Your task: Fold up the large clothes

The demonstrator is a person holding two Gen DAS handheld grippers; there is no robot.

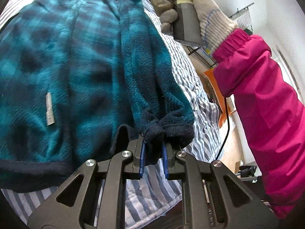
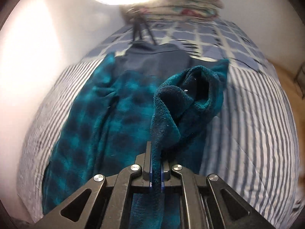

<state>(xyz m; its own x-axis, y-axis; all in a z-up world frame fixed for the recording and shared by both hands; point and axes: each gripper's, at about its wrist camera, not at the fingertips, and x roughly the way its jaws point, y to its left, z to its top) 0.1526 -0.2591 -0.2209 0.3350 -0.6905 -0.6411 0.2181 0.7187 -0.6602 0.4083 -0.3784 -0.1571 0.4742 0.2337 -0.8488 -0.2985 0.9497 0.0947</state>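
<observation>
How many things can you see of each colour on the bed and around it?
Teal: 1, the fleece garment
Blue and white stripes: 1, the bed cover
Black: 2, the left tool and the right tool
Pink: 1, the sleeve
Grey: 1, the glove
Total: 6

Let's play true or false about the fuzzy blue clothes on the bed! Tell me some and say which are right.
1. The fleece garment is teal with dark checks. True.
2. The left hand-held gripper is empty. False: it pinches the garment's dark cuff.
3. The bed cover is striped. True.
4. The person's sleeve is green. False: it is pink.
5. The right hand-held gripper is shut on fleece. True.
</observation>
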